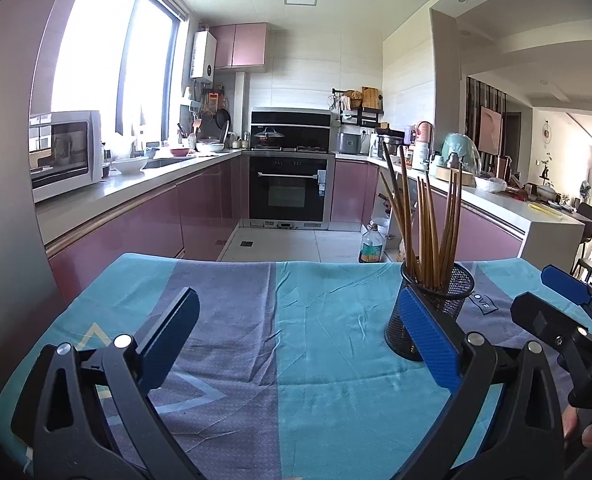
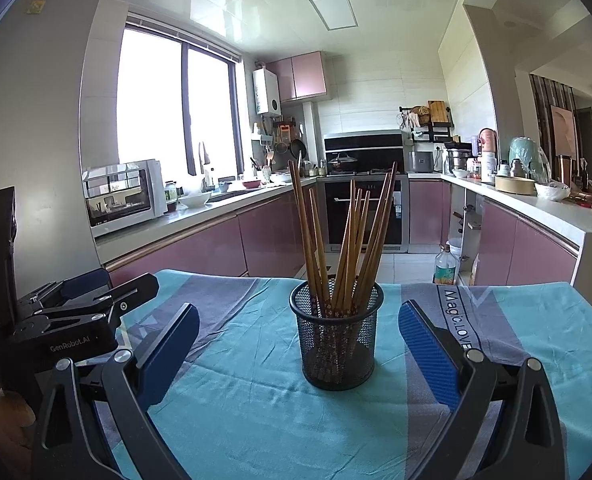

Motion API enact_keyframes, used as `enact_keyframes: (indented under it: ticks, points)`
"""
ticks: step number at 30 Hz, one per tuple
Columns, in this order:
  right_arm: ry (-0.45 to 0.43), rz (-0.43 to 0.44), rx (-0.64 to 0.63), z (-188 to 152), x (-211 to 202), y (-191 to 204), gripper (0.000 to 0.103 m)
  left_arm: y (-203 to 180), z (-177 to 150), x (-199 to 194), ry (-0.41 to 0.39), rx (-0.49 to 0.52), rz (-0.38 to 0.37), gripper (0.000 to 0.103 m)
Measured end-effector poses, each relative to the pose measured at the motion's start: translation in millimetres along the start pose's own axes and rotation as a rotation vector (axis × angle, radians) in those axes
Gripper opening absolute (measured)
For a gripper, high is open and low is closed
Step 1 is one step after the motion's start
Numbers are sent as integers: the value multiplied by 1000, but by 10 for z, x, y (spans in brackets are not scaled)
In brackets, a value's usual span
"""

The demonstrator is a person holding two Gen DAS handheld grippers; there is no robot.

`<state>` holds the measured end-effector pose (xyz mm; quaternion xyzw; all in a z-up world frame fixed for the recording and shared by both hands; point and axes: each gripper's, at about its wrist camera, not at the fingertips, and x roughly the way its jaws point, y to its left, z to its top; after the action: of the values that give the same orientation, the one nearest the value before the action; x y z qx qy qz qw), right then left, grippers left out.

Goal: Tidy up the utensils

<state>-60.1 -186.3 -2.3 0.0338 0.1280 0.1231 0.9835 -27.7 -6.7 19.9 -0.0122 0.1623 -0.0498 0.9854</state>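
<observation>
A: Where are the brown wooden chopsticks (image 2: 341,240)?

B: Standing fanned out in the black wire-mesh cup (image 2: 337,340), dead centre at 12 o'clock between the right gripper (image 2: 299,344) fingers, on the teal-and-grey striped cloth (image 2: 256,392).

A: Grippers?

B: Both spread wide, empty. The left gripper (image 1: 301,338) has the cup around 2 o'clock.

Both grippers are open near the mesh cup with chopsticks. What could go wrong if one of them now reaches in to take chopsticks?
1. The chopsticks fan out and lean on each other, so closing the right gripper may catch several at once.
2. The mesh cup stands free on a wrinkled cloth; a sideways pull could tip it.
3. The left gripper has its right finger just in front of the cup and might knock it.
</observation>
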Motion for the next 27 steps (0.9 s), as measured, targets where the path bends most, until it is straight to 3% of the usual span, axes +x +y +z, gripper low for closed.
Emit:
enact_keyframes:
  ticks: [27]
  points:
    - [-30, -4, 23, -6, -39, -48, 97, -23, -47, -18, -54, 5, 22, 98]
